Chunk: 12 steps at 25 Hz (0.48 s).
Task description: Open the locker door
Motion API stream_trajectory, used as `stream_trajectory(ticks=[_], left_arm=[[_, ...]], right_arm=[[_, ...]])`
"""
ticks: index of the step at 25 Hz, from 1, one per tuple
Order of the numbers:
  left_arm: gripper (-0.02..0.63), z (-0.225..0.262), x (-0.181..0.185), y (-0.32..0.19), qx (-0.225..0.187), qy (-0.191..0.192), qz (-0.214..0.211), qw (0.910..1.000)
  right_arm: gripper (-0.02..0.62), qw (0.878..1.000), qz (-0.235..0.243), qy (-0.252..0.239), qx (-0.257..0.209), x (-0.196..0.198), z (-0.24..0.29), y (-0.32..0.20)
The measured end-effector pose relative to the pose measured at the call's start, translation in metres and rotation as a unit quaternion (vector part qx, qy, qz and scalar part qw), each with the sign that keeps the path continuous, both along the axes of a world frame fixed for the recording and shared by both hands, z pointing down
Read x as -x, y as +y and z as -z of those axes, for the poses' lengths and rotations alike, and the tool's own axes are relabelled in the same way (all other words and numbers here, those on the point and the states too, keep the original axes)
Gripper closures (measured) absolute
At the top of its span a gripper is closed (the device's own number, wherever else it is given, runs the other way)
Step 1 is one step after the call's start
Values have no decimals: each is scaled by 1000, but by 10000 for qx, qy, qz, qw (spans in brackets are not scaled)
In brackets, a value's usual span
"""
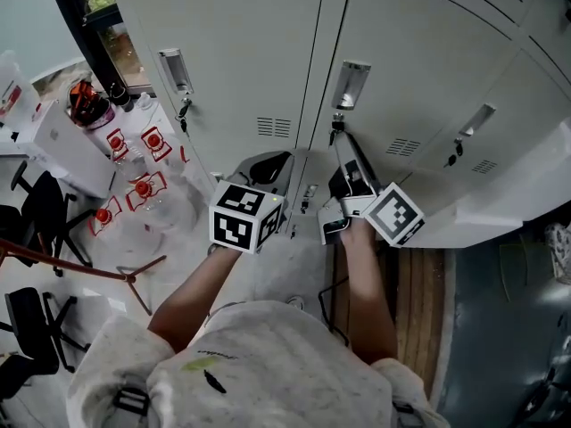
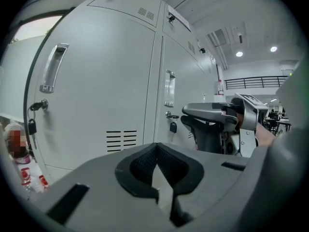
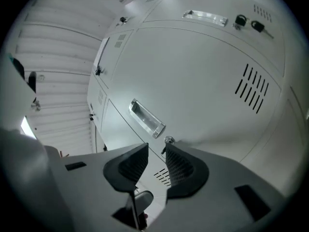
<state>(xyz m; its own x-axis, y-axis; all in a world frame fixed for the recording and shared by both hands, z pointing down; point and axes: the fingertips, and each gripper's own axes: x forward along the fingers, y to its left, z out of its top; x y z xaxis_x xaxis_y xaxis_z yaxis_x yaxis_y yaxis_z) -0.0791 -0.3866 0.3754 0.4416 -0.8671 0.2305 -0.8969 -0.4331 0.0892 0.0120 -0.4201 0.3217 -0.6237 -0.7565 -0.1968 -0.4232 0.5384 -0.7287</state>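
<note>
Right gripper view shows the right gripper (image 3: 156, 151) with its jaws a narrow way apart and nothing between the pads. Just beyond the tips, at twelve o'clock, sits a round lock (image 3: 169, 140), with a metal handle (image 3: 147, 117) at eleven o'clock. Whether the tips touch the lock I cannot tell. The left gripper (image 2: 155, 149) has its jaws closed tip to tip, holding nothing, and faces the locker fronts (image 2: 96, 91). In the head view both bare forearms reach from six o'clock toward twelve, the left forearm (image 1: 192, 292) at nine o'clock of the right forearm (image 1: 370, 292). The locker door (image 1: 410, 61) stands shut at one o'clock, straight above the right gripper. Counted there: two grippers and three such handles.
</note>
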Motion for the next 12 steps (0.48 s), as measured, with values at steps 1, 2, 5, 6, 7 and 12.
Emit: stream_trajectory(ticks=[1, 2, 5, 6, 7, 12], left_arm=[[600, -1, 1, 0, 12, 0, 60, 10000], [600, -2, 1, 0, 26, -2, 115, 9999], [600, -5, 2, 0, 57, -8, 257, 9997], [600, -6, 2, 0, 60, -8, 306, 9995], [600, -6, 3, 0, 58, -6, 358, 9993], [600, -4, 2, 0, 43, -7, 557, 9984]], right_arm=[[509, 9999, 36, -101, 73, -2, -1, -3], [509, 9998, 76, -161, 88, -3, -1, -5], [506, 9998, 164, -146, 32, -6, 0, -16], [504, 9996, 170, -196, 139, -7, -3, -19], [499, 9990, 188, -288, 275, -8, -6, -22], [495, 9940, 385, -716, 729, -5, -14, -32]])
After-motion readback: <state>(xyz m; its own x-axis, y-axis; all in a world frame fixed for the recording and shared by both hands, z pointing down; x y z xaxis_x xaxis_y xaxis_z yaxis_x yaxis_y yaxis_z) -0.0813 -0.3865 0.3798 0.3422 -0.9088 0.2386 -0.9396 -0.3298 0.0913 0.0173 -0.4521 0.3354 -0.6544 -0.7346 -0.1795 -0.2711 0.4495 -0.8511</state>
